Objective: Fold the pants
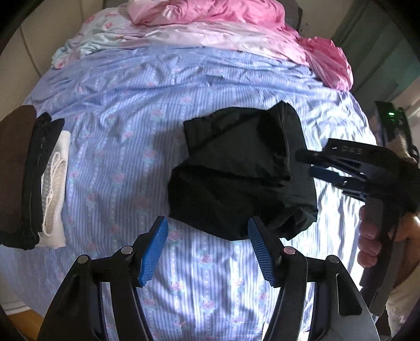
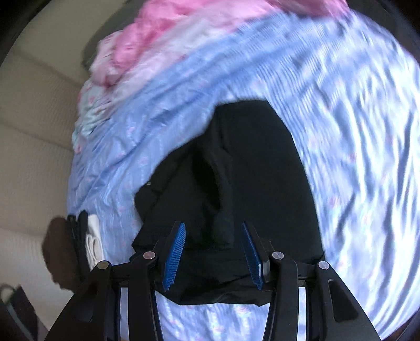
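My left gripper hangs over the bed, pointing steeply down. Its jaws are parted and nothing sits between the blue pads; only the sheet shows through the gap. Released, then.

The black pants lie bunched in a rough folded bundle on the blue striped, flower-printed sheet, just beyond my left gripper's tips and a bit right of them. One flap is laid over the top at an angle; the near edge is rumpled, not squared.

In the left wrist view my right gripper comes in from the right edge, tips at the right side of the pants. A hand wraps its handle. From here I cannot tell if the tips touch the cloth.

The right wrist view is smeared with motion blur. My right gripper sits over the pants, jaws apart. Black cloth fills the space behind and between the pads, with a raised fold running up between them, but the pads don't appear to press on it. I read it as released, hovering above the fabric.

At the left edge of the bed is a stack of folded clothes: brown, dark and white pieces lying side by side, well apart from the pants. A pink blanket is heaped at the far end of the bed.
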A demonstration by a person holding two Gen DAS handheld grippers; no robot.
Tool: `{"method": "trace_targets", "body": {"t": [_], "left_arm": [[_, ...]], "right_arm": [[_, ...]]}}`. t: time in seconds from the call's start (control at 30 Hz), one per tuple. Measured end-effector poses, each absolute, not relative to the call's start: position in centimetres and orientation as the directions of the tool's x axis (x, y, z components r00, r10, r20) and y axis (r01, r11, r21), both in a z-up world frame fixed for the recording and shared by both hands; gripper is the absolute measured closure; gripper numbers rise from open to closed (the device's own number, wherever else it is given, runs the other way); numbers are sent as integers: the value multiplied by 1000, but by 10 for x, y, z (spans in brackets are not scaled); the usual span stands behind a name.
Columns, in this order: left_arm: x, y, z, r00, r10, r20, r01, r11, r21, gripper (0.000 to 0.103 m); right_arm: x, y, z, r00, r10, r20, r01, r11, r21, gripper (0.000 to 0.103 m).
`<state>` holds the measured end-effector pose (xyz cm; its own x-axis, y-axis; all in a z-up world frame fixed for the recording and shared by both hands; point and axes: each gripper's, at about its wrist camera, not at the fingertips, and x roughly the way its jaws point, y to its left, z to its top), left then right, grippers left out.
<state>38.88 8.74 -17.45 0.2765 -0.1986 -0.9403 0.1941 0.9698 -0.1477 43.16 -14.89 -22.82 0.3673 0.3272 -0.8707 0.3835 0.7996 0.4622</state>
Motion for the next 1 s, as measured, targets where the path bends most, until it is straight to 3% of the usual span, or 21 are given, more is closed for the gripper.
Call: {"method": "trace_targets", "body": {"t": [0.5,0.53,0.63,1.0], "left_arm": [[411,103,-187,248,-175,-953,102,983,-154,36],[410,105,-188,247,-176,-953,99,983,-156,36],[408,112,-190,243,-176,-954,91,983,-158,36],[404,151,-191,256,-170,-952,-10,984,-179,36]], "right_arm": [[452,-126,-287,229,400,-887,444,769,461,57],[453,-125,-288,225,395,-891,438,776,455,58],[456,-123,-283,232,384,-894,415,792,448,87],[519,-68,-185,422,321,-848,149,898,414,88]]}}
